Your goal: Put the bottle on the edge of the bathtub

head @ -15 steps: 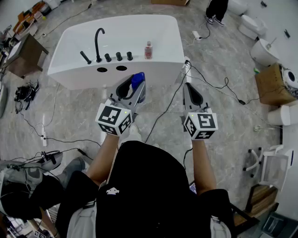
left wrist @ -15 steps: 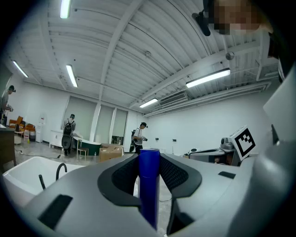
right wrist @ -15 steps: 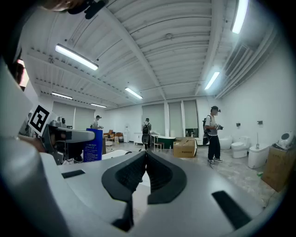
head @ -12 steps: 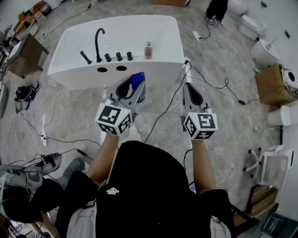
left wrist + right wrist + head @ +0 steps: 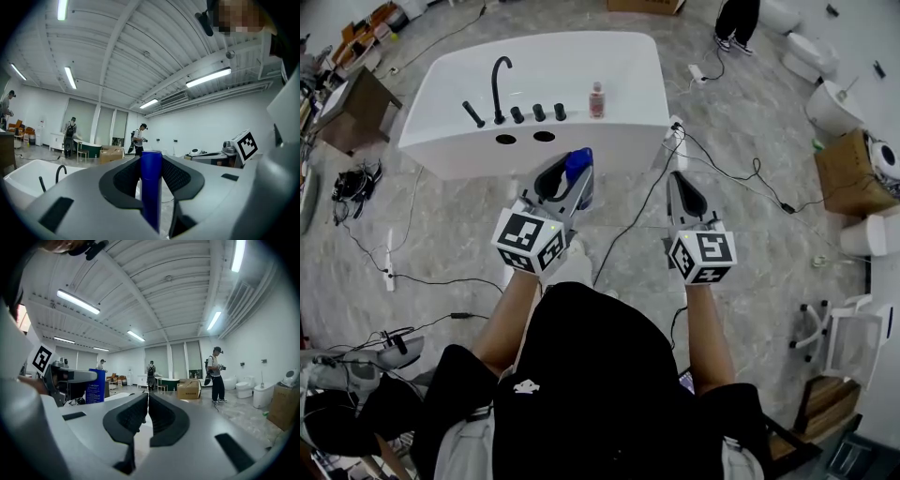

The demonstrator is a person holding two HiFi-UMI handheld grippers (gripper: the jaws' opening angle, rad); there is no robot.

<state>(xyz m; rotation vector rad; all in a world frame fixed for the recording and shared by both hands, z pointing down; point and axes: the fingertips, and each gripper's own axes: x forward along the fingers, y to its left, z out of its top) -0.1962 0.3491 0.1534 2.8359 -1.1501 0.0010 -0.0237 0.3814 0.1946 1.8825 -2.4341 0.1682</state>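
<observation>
the left gripper (image 5: 573,180) has its fingers (image 5: 180,176) clamped on the blue bottle (image 5: 577,167), which stands upright between them and pokes up above the tips. it hangs over the floor, still short of the white bathtub (image 5: 628,117). the right gripper (image 5: 679,180) holds nothing, its fingers (image 5: 129,418) pressed nearly together. the risk from here is likely at the set-down: the edge is a fairly narrow ledge, so a bottle let go while tilted or too near the lip could topple into the tub or onto the floor. the ledge also already carries a pink bottle (image 5: 597,99) and a black faucet (image 5: 499,86) with knobs, so a careless reach could knock one of them. cables (image 5: 628,220) trail across the floor between the person and the tub and could catch a foot on the way in. compared with the earlier frame little has changed: both grippers and the blue bottle sit in almost the same place, while the bystander at the lower left has drawn back toward the corner.
</observation>
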